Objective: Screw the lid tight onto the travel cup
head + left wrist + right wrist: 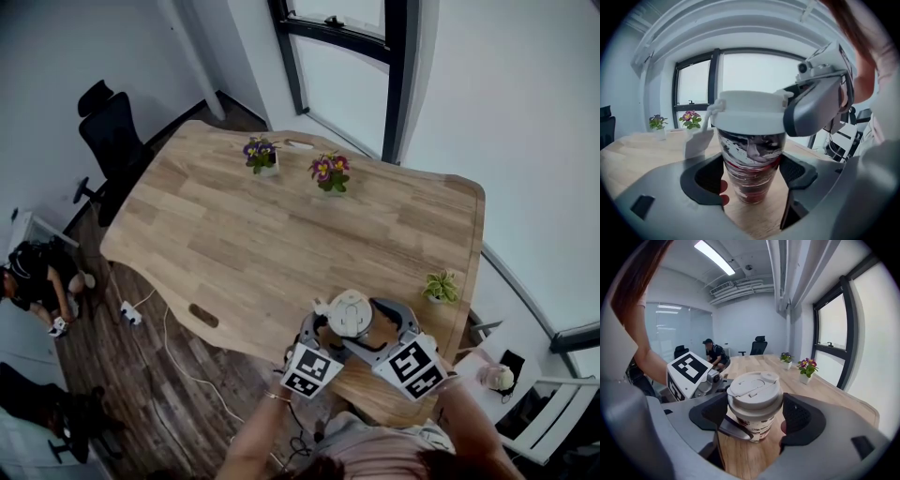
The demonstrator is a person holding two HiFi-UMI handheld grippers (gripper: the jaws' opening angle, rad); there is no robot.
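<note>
Cup (750, 159) being gripped upright on the tabletop (281, 234) by the left tongs (752, 177), lid (753, 387) on it being clamped around its rim by the right tongs (755, 416)

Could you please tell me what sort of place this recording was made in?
Most likely an office meeting room: a large wooden table, a black office chair beside it, and tall windows along one wall.
</note>
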